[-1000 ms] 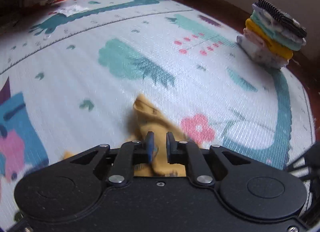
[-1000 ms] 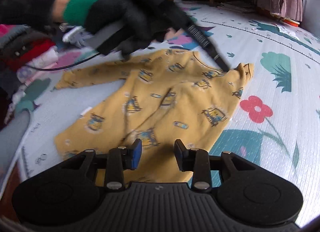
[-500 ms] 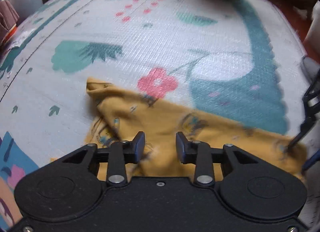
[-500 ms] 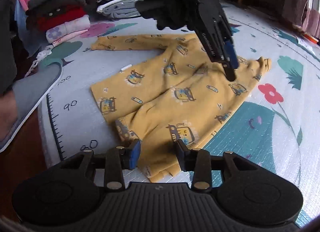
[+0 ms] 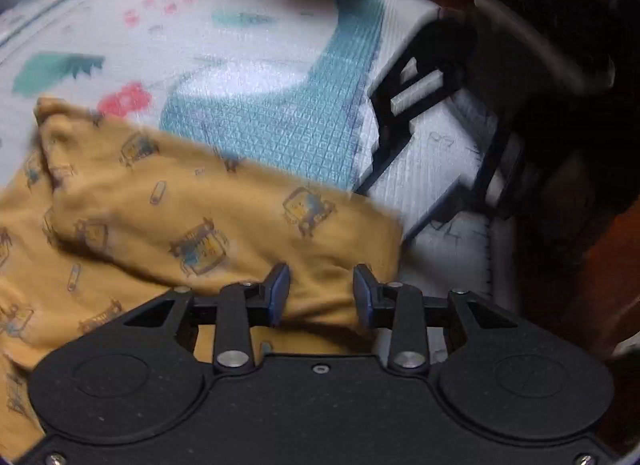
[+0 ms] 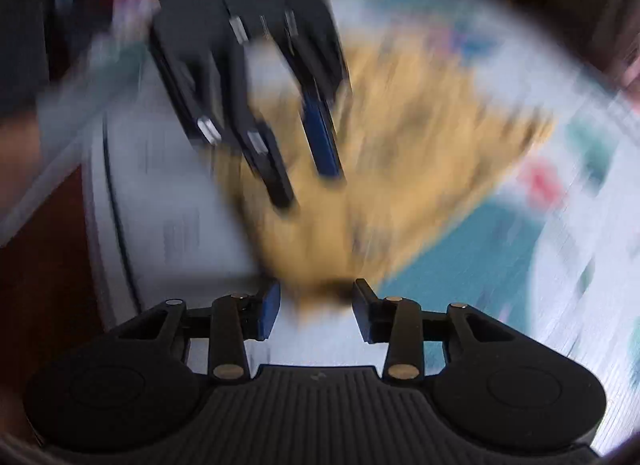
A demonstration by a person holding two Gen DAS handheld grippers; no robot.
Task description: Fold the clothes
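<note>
Beside mat edge [image 5: 432, 169], yellow garment hem [image 5: 384, 233]

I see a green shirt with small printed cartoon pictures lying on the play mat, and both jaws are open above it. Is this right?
Not quite: the shirt is mustard yellow, not green, as the left wrist view shows. The rest holds: it has small cartoon prints, lies on the play mat, and the left gripper and right gripper are open above it.
</note>
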